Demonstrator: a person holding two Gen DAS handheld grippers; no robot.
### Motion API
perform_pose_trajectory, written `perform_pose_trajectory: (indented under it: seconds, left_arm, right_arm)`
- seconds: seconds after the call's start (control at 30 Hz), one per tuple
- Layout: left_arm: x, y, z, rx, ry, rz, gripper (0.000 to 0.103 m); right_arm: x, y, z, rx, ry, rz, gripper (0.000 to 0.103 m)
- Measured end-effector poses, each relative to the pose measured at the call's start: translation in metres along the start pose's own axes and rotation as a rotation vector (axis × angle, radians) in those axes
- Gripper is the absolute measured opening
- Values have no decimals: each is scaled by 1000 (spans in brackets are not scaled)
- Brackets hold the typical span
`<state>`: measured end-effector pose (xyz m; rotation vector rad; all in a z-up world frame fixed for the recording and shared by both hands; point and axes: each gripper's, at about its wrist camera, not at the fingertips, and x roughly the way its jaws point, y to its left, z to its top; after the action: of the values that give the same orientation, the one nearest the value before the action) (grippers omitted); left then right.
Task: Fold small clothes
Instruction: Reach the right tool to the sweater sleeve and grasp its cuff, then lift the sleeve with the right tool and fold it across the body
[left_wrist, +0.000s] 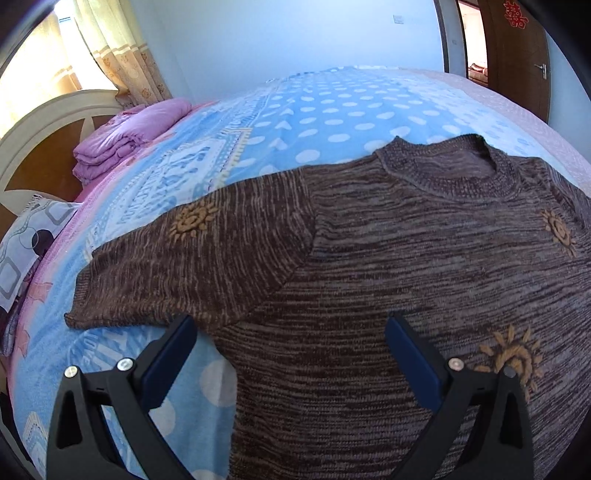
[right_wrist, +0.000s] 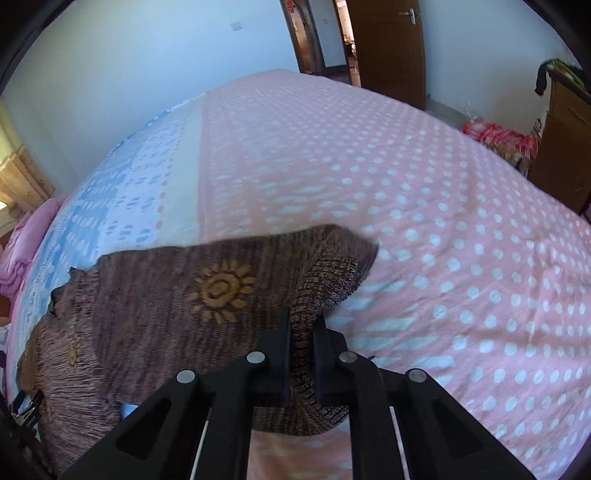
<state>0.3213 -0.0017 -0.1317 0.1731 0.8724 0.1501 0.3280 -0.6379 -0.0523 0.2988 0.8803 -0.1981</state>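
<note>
Door sign: up on the brown door (left_wrist: 517, 55) in the left wrist view there's a red paper-cut (left_wrist: 514, 14), and it reads as the double-happiness character 囍
Blanket, near edge: on the blue blanket (left_wrist: 314, 110), just ahead of the left fingers, pale letters spell "LOVE" (left_wrist: 85, 356), seen upside down
Blanket, band: more pale lettering (left_wrist: 155, 188) runs along the patterned band toward the pillows, too warped and faint to read
Right wrist view: nothing legible here, only dots on the pink cover (right_wrist: 424, 184)
</note>
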Motion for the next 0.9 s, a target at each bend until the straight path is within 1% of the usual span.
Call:
perform_pose_trajectory:
  seconds: [0.17, 0.27, 0.37, 0.43, 0.53, 0.6, 0.73, 0.9]
  left_arm:
    - [-5, 1, 0, 0, -15, -7, 103]
    - [-12, 9, 4, -21, -29, -27, 103]
    - [-20, 18, 9, -28, -52, -33, 103]
    - [-22, 23, 12, -25, -57, -54, 103]
    - [-21, 31, 15, -40, -43, -74, 103]
    - [-21, 38, 16, -56, -42, -96, 103]
    - [-22, 44, 17, -71, -45, -113, 103]
    - [-27, 46, 16, -69, -40, -130, 103]
  right_arm:
    - [-34, 21, 20, -23, -57, 32, 9]
    - [-53, 45, 32, -53, -81, 57, 9]
    - [-66, 79, 45, -116, -103, 76, 9]
    - [-76, 103, 51, -165, -121, 85, 9]
    - [-80, 140, 56, -217, -128, 112, 9]
    - [-82, 164, 55, -253, -129, 135, 9]
    - [-82, 214, 48, -327, -122, 181, 9]
    - [-69, 284, 22, -419, -86, 253, 9]
